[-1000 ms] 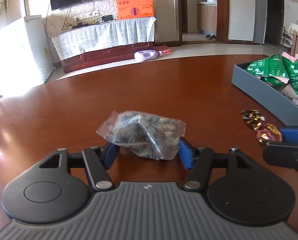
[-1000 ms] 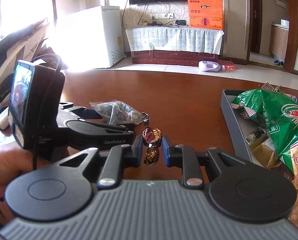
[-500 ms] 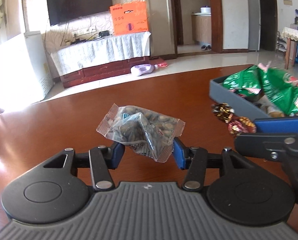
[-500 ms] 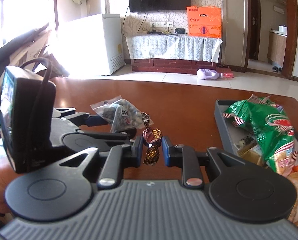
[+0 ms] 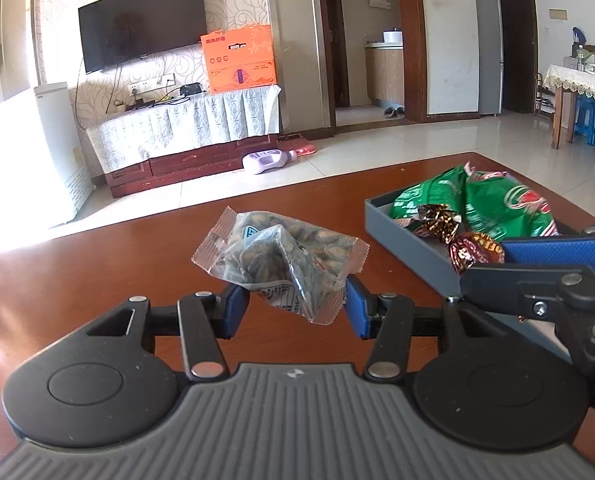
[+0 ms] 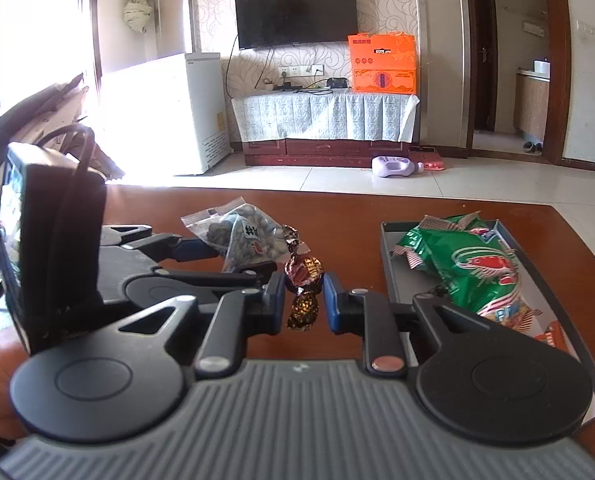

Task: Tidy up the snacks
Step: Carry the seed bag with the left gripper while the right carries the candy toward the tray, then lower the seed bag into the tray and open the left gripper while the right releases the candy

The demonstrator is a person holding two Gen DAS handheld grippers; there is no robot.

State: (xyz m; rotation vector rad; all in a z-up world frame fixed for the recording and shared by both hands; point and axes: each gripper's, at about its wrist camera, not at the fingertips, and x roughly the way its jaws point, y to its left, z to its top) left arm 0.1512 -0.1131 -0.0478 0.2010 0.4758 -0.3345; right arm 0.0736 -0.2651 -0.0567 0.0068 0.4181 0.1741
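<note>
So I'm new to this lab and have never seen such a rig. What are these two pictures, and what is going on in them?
There is no robot here: a person holds a hand-held gripper in each hand, and each one carries a wide-angle camera looking forward along its two fingers. One picture comes from each camera.

The left hand-held gripper clamps a clear packet of seeds, lifted off the brown table. The right hand-held gripper pinches a brown foil-wrapped candy; the left camera sees it too, at its right edge.

On the table sits a grey tray already holding green snack bags.
</note>
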